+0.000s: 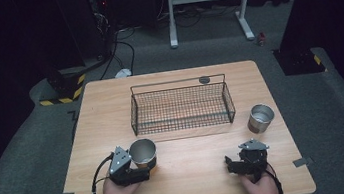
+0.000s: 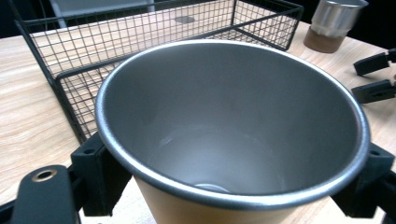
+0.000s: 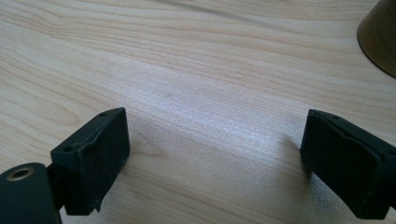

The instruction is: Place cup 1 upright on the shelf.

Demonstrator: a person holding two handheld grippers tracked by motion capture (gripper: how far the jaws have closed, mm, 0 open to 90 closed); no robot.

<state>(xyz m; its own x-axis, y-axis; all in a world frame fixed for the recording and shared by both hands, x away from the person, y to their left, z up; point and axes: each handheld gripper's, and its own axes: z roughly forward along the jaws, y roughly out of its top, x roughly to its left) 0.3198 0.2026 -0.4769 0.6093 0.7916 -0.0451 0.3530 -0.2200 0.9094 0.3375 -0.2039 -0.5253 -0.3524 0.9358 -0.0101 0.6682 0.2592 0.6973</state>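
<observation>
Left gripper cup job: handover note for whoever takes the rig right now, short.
Left gripper: jaws on either side of the tan cup, apparently shut on it; the cup is at the table's near left, in front of the wire basket.
Right gripper: open, holding nothing, low over bare wood at the near right.
Second steel cup: upright on the table, right of the basket.
Done: first cup gripped. The basket holds no cup.
Left, probably: move both cups into the basket.

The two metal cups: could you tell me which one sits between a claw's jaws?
The near-left cup, between the left claw's jaws; the other cup stands alone.
</observation>
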